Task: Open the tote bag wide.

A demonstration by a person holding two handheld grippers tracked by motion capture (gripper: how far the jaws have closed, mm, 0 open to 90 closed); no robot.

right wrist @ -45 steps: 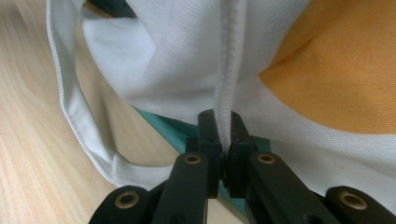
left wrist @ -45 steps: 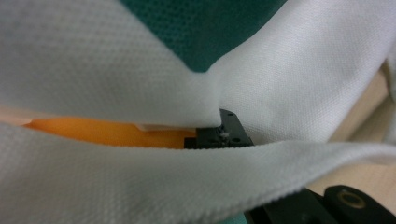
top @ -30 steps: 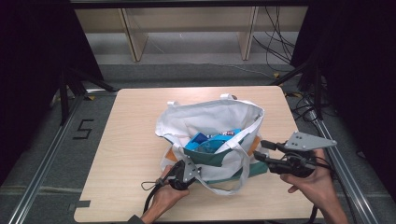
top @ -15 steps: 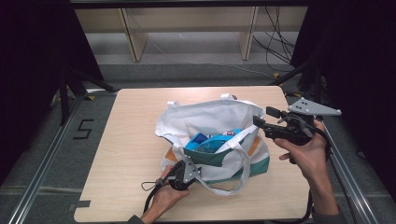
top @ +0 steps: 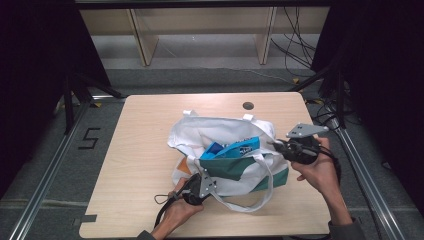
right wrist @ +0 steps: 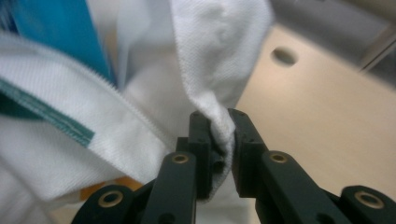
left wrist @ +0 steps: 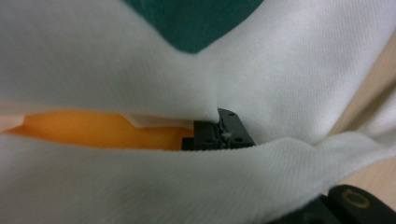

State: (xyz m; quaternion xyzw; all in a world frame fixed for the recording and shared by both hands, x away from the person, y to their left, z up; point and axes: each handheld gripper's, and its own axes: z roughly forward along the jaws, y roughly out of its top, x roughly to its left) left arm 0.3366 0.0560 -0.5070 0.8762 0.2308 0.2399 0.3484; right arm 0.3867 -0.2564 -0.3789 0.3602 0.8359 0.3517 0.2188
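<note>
Tote bag (top: 225,150), white with teal panels, slumped near the tabletop's (top: 140,150) front edge. Left gripper (top: 197,187) clamped on cloth at its front left. Right gripper (top: 280,146), jaws just closing, pinching rim fold at right.

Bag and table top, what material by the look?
White bag: woven cloth, likely cotton canvas, matte; the weave shows and it folds limply between the right gripper pads. Table: pale wood-look board, probably laminate, smooth with faint grain.
</note>
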